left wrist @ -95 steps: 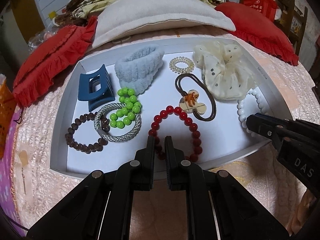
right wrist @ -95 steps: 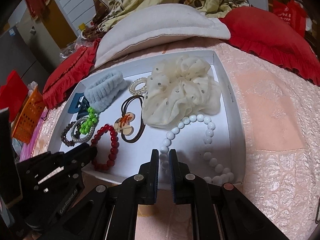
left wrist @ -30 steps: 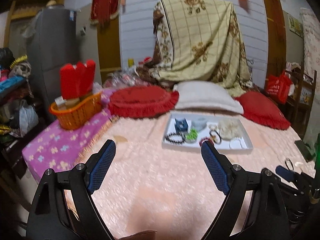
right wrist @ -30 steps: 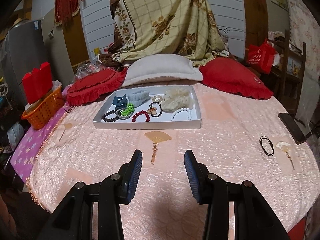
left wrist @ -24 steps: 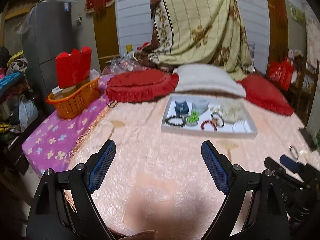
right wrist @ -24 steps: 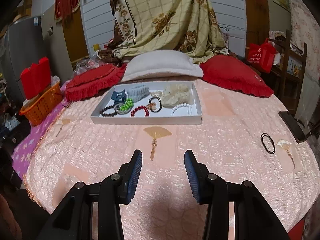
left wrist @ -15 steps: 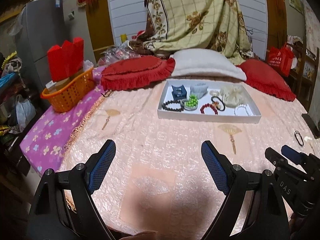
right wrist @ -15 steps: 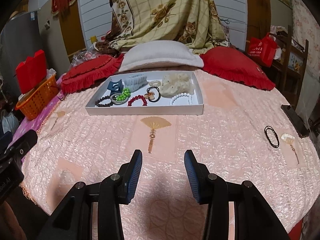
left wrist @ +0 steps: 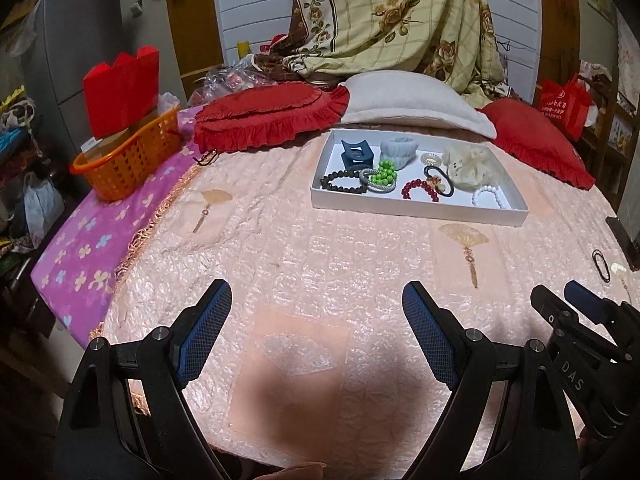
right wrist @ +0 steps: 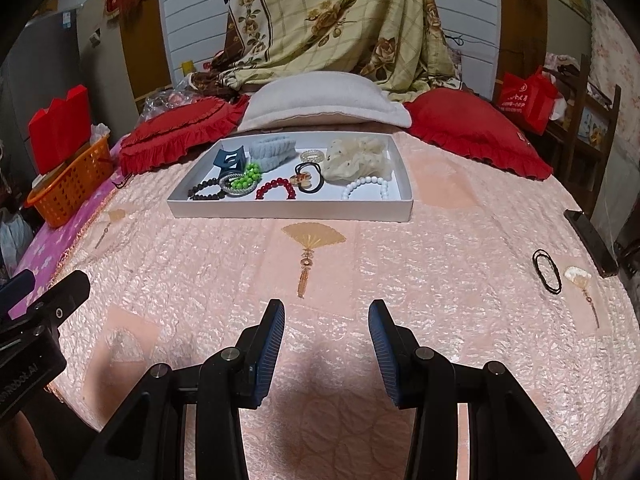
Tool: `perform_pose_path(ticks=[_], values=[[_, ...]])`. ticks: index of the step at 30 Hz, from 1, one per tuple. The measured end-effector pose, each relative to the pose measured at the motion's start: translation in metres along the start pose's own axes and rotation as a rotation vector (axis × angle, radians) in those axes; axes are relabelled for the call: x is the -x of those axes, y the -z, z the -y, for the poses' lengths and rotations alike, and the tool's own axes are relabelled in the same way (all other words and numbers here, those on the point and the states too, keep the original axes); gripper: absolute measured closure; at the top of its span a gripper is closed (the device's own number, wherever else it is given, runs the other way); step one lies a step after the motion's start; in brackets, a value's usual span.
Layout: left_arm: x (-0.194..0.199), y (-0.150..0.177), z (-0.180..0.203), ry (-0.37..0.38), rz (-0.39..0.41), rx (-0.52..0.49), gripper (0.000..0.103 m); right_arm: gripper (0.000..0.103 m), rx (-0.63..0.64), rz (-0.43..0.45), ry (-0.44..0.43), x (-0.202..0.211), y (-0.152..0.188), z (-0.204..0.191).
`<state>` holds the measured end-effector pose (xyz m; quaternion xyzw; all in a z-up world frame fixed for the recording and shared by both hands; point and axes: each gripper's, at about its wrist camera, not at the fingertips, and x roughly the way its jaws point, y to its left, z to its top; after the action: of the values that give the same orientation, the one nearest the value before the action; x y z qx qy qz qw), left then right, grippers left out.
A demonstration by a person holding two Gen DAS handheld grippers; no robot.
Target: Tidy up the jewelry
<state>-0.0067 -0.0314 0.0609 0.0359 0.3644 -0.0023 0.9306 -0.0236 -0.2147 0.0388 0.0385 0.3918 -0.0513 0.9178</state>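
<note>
A white tray (left wrist: 416, 210) (right wrist: 288, 210) sits far back on the pink bedspread. It holds a blue claw clip (left wrist: 357, 155), a grey scrunchie (left wrist: 399, 148), a cream scrunchie (right wrist: 358, 156), green beads (right wrist: 246, 176), a red bead bracelet (right wrist: 276, 189), a white bead bracelet (right wrist: 367, 187) and a dark bead bracelet (left wrist: 344, 181). A black hair tie (right wrist: 547, 269) (left wrist: 601, 264) lies loose on the bedspread at the right. My left gripper (left wrist: 317, 318) is wide open and empty, near the bed's front. My right gripper (right wrist: 327, 330) is open and empty, also far from the tray.
Red cushions (left wrist: 268, 118) (right wrist: 472, 132) and a white pillow (right wrist: 320, 100) lie behind the tray. An orange basket (left wrist: 124, 156) with a red box stands at the left. A dark phone (right wrist: 592, 242) lies at the right edge, beside a small fan charm (right wrist: 578, 276).
Both grippers have opened and pulled far back from the tray since 3.2 s ago. Over the last second the views have tilted down slightly and come a little closer to the bed.
</note>
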Motion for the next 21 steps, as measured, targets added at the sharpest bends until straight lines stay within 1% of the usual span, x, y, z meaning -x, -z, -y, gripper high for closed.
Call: perform_pose_path(ticks=[12,21], values=[[-0.013,0.004,0.001,0.025,-0.039,-0.009,0.016,0.061,0.001,-0.026,0.008,-0.010,0.003,0.001],[-0.027,0.008,-0.003,0.039,-0.074,-0.001,0.016,0.061,0.023,-0.037,0.025,-0.018,0.005,-0.006]])
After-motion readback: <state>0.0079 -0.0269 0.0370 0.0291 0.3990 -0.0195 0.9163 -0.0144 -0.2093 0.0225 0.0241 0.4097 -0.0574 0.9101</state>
